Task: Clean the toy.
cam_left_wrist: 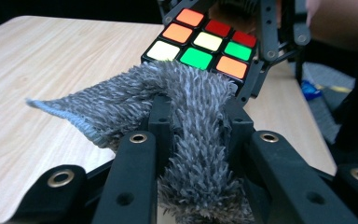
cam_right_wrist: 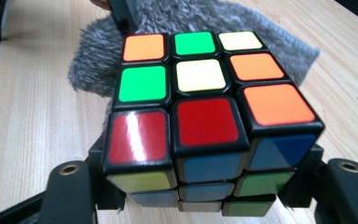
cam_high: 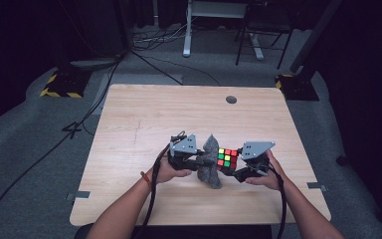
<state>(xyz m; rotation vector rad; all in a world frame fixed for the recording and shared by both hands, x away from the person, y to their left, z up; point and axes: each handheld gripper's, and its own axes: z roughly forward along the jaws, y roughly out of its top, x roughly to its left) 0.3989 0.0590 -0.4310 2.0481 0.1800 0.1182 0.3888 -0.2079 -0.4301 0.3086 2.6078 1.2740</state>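
- The puzzle cube (cam_right_wrist: 205, 121) sits clamped between the jaws of the right tool (cam_high: 235, 164), held above the tabletop (cam_high: 144, 119) near its front edge, about midway across.
- In the right gripper view the cube's top face shows orange, green and pale yellow squares in the far row, green, pale yellow and orange in the middle row, and two red squares and one orange in the near row; the side facing the camera shows blue, green and yellow squares.
- The grey shaggy cloth (cam_left_wrist: 191, 121) is pinched between the closed jaws of the left tool (cam_high: 197, 160), bunched where they grip it, with a flat corner spreading out to the left in the left gripper view.
- The cloth lies against the side of the cube, touching it; in the high view it stands between the two tools, its lower end hanging down toward the tabletop.
- A person's left hand (cam_high: 171, 172) and right hand (cam_high: 261, 174) hold the tools, forearms coming in from the near edge.
- Farther back, a dark round disc (cam_high: 231, 99) sits in the tabletop near its far edge.
- Beyond lie a grey floor (cam_high: 30, 144) with black cables (cam_high: 154, 64) and a white stand (cam_high: 188, 30).
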